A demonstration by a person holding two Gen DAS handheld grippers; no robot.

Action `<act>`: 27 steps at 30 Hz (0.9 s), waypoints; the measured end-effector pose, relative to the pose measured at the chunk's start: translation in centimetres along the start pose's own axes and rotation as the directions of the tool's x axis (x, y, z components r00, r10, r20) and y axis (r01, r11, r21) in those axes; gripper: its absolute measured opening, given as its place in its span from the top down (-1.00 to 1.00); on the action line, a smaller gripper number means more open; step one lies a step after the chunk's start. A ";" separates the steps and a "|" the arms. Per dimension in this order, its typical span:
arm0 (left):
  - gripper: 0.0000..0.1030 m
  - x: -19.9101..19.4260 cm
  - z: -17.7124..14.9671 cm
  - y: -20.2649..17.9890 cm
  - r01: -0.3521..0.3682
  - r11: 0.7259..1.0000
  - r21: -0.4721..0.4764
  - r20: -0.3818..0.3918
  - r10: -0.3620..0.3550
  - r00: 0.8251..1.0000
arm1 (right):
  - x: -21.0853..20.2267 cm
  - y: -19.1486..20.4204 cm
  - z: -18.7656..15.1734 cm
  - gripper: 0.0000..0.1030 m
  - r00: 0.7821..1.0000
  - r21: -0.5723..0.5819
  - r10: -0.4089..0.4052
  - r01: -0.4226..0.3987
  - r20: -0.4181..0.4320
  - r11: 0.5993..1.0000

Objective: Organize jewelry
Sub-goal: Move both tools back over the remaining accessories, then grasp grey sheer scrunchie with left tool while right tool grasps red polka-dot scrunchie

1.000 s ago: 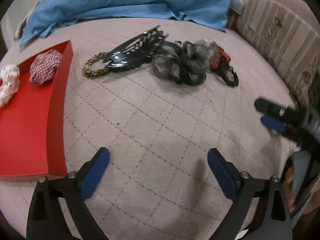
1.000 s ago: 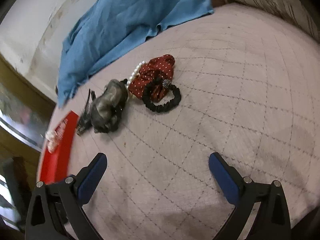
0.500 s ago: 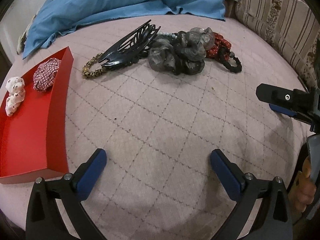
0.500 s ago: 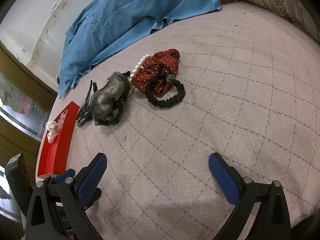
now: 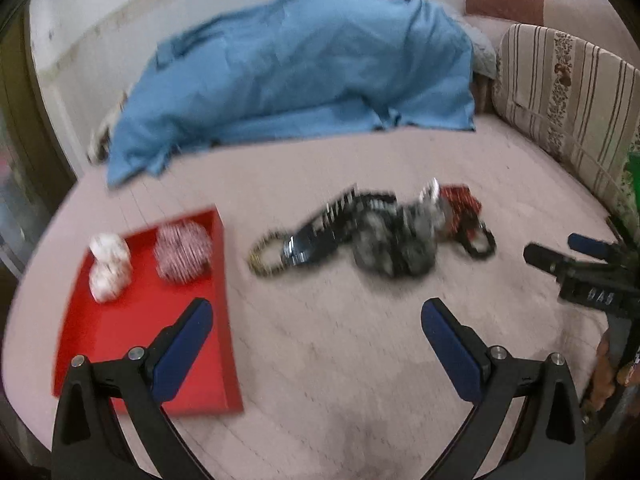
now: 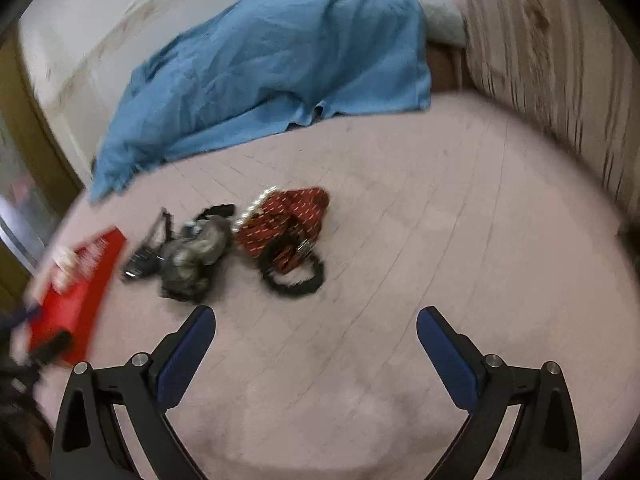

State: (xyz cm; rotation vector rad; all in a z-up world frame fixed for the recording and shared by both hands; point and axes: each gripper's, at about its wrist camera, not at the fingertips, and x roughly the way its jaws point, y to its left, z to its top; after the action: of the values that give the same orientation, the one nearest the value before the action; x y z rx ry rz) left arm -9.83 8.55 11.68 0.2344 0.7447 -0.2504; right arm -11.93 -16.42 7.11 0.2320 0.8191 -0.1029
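A red tray [image 5: 120, 344] lies at the left on the pink quilted bed and holds a white scrunchie [image 5: 107, 268] and a red-checked scrunchie [image 5: 182, 254]. A pile beyond it has a leopard hair tie [image 5: 264, 258], a black claw clip [image 5: 320, 228], grey scrunchies [image 5: 392, 240], a red dotted scrunchie [image 6: 288, 220] and a black hair tie [image 6: 294, 276]. My left gripper [image 5: 316, 320] is open and empty, well short of the pile. My right gripper [image 6: 316, 328] is open and empty, near the black tie. Both views are blurred.
A blue cloth [image 5: 304, 68] is heaped at the back of the bed. A striped cushion [image 5: 568, 92] lines the right side. The right gripper shows in the left wrist view [image 5: 584, 264] at the right edge. The tray also shows in the right wrist view [image 6: 76, 292].
Both grippers have pulled back and tilted up, so the pile and tray sit farther away and the back wall shows. Both stay open and empty.
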 end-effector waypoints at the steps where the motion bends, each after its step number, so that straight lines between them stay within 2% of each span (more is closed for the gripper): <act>1: -1.00 -0.1 0.4 -0.2 -0.018 1.000 0.000 0.024 0.018 1.000 | 0.2 0.3 0.4 -0.99 1.000 -0.036 -0.025 0.025 0.000 0.999; 4: -1.00 -0.4 1.9 -0.8 -0.056 0.998 -0.006 0.101 0.056 0.993 | 0.4 0.5 1.5 -0.99 0.996 -0.099 -0.083 0.085 0.022 0.991; 5: -1.00 -0.3 2.4 -1.1 -0.062 0.998 0.000 0.117 0.062 0.991 | 0.2 0.6 2.0 -0.99 0.993 -0.108 -0.105 0.111 0.060 0.988; 7: -1.00 0.3 3.3 -1.6 -0.065 0.998 0.009 0.116 0.064 0.991 | -0.5 0.6 2.5 -0.99 0.977 -0.118 -0.152 0.170 0.148 0.978; 9: -1.00 1.5 3.9 -2.0 -0.044 0.999 -0.002 0.082 0.044 0.996 | -0.4 0.6 3.0 -0.99 0.969 -0.119 -0.158 0.182 0.191 0.976; 12: -1.00 3.3 4.2 -2.4 0.012 1.000 -0.028 0.023 -0.011 1.000 | 2.0 0.0 4.2 -0.95 0.986 -0.109 -0.113 0.127 0.126 0.986; 15: -1.00 5.0 4.1 -3.3 0.082 0.996 -0.030 -0.028 -0.083 0.996 | 4.0 -0.8 5.1 -0.84 0.997 -0.081 -0.008 0.013 0.070 0.997; 21: -1.00 8.5 4.0 -5.4 0.151 0.988 -0.016 -0.115 -0.152 0.982 | 8.2 -0.3 6.7 -0.49 0.997 -0.087 0.072 -0.073 -0.015 0.994; 27: -0.95 11.5 4.7 -6.1 0.197 0.978 -0.067 -0.162 -0.205 0.965 | 11.1 -0.2 7.1 -0.42 0.992 -0.089 0.112 -0.118 -0.064 0.989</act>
State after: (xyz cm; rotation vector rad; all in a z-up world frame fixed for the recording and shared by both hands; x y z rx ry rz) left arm -0.56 -0.21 6.32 0.1325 0.9434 -0.4075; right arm 0.67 -18.37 3.61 0.1946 0.8647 0.0508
